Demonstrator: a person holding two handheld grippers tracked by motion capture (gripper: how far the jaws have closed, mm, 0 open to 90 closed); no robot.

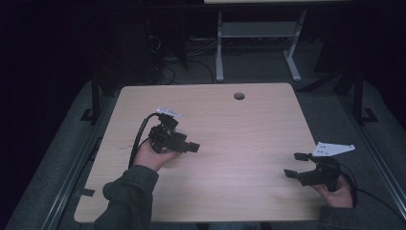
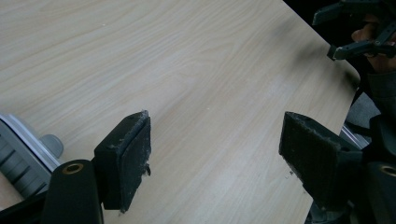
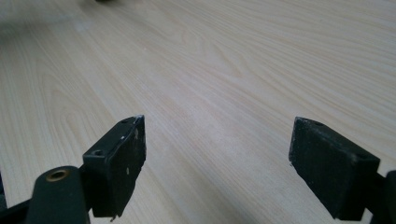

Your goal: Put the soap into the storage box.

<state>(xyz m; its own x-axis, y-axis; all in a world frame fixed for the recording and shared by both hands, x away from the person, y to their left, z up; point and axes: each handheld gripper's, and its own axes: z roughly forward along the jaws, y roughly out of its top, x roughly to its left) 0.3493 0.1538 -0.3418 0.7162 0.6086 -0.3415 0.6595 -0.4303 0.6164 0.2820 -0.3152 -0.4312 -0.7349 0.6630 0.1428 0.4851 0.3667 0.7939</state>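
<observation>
Holding a gripper in each hand over a pale wooden table [image 1: 230,129], a person in dark sleeves keeps the right gripper [image 1: 296,164] near the table's right edge, its jaws spread wide with nothing between them. The left gripper [image 1: 192,147] sits nearer the middle-left, angled toward the right one, its jaws likewise parted and empty. Farther back, a round cable hole [image 1: 239,96] marks the tabletop, with a grey desk frame [image 1: 258,33] beyond.

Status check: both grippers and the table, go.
Left gripper open, holding nothing. Right gripper open, holding nothing. Bare wooden table, cable hole at far edge.
</observation>
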